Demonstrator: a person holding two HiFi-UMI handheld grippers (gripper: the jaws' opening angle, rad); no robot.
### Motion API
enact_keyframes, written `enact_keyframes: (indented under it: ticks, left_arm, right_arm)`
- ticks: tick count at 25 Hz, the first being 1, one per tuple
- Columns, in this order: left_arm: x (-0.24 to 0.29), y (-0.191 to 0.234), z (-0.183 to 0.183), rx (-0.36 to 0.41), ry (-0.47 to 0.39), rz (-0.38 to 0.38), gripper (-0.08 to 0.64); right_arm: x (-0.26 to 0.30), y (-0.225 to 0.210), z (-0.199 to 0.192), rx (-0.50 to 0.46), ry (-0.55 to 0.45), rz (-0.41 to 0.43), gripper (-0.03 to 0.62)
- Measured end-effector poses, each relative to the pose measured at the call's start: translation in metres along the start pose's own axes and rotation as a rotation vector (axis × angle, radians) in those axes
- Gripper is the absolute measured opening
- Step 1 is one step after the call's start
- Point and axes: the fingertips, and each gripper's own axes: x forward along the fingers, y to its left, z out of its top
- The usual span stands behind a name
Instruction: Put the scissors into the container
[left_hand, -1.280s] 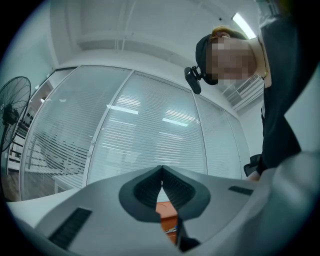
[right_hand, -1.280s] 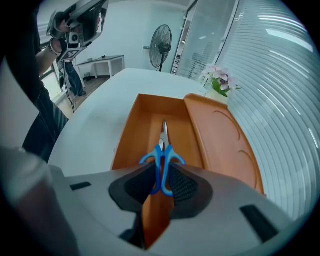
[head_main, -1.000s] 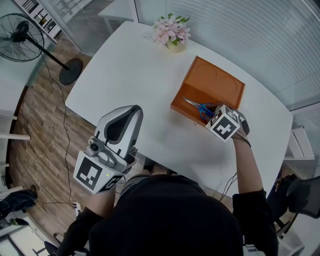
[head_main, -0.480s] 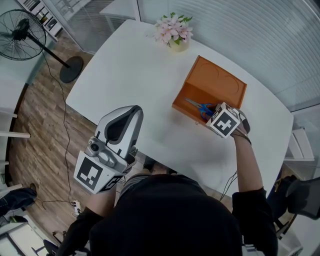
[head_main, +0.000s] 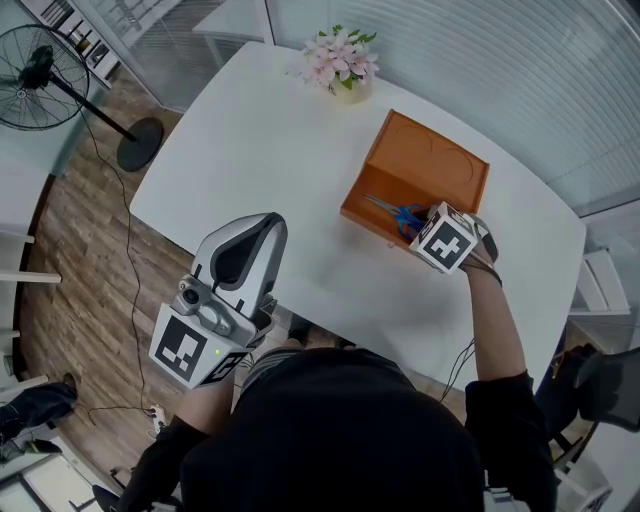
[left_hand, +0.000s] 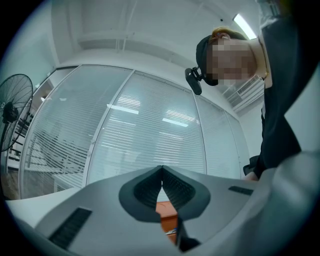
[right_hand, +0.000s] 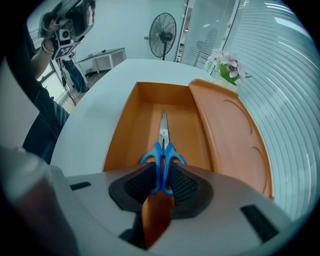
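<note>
Blue-handled scissors (head_main: 396, 213) (right_hand: 162, 152) hang low inside the open orange container (head_main: 432, 160) (right_hand: 126, 132), blades pointing along its length toward the far end. My right gripper (right_hand: 161, 176) is shut on the blue handles, its pads pressing them from both sides. In the head view its marker cube (head_main: 446, 240) sits over the container's near end and hides the jaws. My left gripper (head_main: 258, 225) (left_hand: 162, 174) is held off the table's near edge, shut, with nothing in it.
The container's lid (right_hand: 231, 137) lies open flat beside the box. A pot of pink flowers (head_main: 343, 62) (right_hand: 226, 66) stands at the far end of the white table (head_main: 265, 150). A floor fan (head_main: 42, 68) stands on the wooden floor to the left.
My right gripper has edged slightly farther over the container with the scissors still in it. The left gripper has not moved.
</note>
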Motion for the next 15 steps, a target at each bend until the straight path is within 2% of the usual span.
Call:
enact_keyframes:
  ticks: [7,9,15]
  left_arm:
    - [-0.001,0.001,0.000,0.001,0.004,-0.001,0.012]
    - [-0.001,0.002,0.001,0.000,0.005,0.001,0.012]
    - [0.001,0.001,0.000,-0.002,0.011,-0.012,0.012]
  right_arm:
    - [-0.001,0.002,0.001,-0.008,-0.009,0.000,0.094]
    - [-0.003,0.003,0.002,0.002,-0.016,0.006,0.121]
    - [-0.010,-0.001,0.004,0.010,-0.043,-0.035,0.121]
